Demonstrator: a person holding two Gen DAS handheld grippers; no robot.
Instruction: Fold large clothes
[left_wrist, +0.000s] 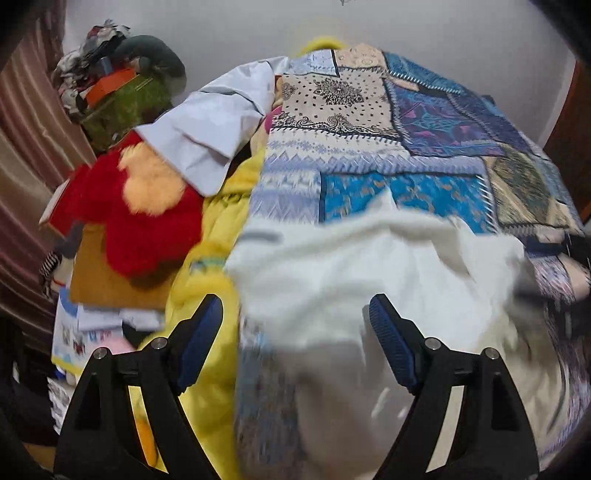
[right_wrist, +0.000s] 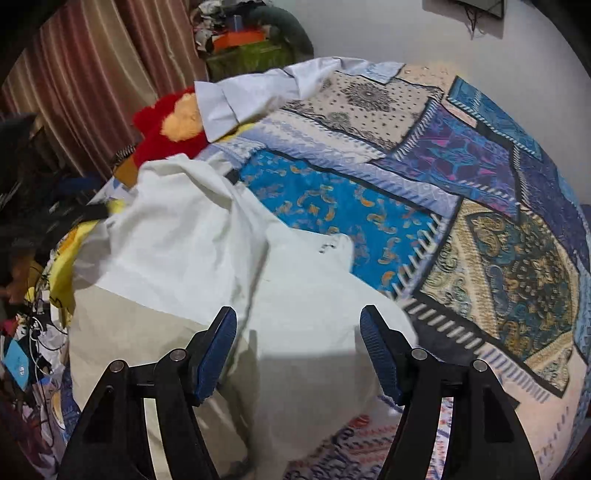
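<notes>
I am holding my left gripper (left_wrist: 295, 321) wide open above the white garment (left_wrist: 369, 266), gripping nothing. My right gripper (right_wrist: 298, 332) is also hanging open and empty over that cloth. The garment is lying rumpled across the near part of the patchwork bedspread (right_wrist: 406, 166). A pale blue shirt (left_wrist: 207, 122) is resting further back, overlapping a red plush toy (left_wrist: 147, 221).

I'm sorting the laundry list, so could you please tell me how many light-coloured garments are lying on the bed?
2. A white garment is spread at the near edge, below both grippers. A pale blue shirt lies at the far left, beside the red plush toy. Others may be hidden in the clutter.
</notes>
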